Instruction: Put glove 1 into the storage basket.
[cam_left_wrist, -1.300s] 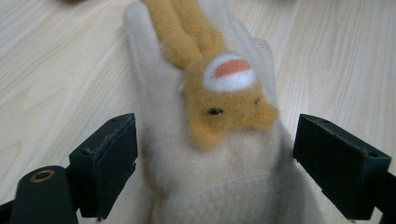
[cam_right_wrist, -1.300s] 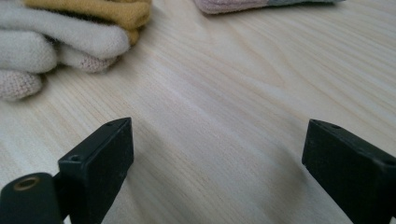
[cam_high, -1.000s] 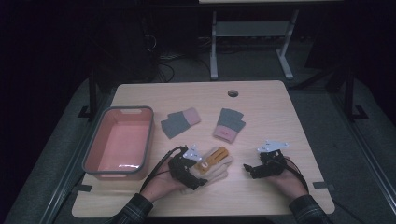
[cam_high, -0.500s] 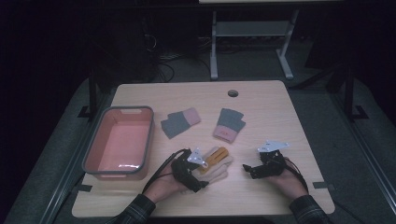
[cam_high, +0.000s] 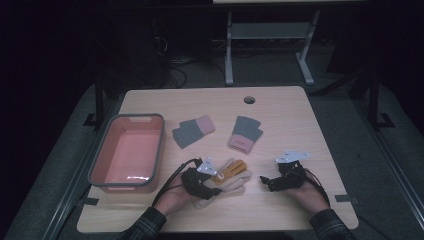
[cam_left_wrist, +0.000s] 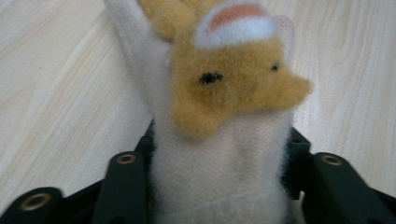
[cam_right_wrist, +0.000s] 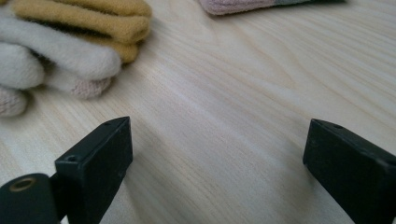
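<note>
The left gripper (cam_high: 212, 187) had just closed on the cream glove (cam_left_wrist: 219, 186); the right gripper (cam_high: 265, 181) waited open. Next, I think: lift it left to the pink tub (cam_high: 102, 167).

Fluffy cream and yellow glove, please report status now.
Left gripper jaws just closing around the fluffy cream and yellow glove. Right gripper open over bare wooden table. Nothing in the way.

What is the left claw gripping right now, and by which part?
The left claw, whose jaws have just been closing, grips the cream glove by its cuff end, below the yellow animal patch.
</note>
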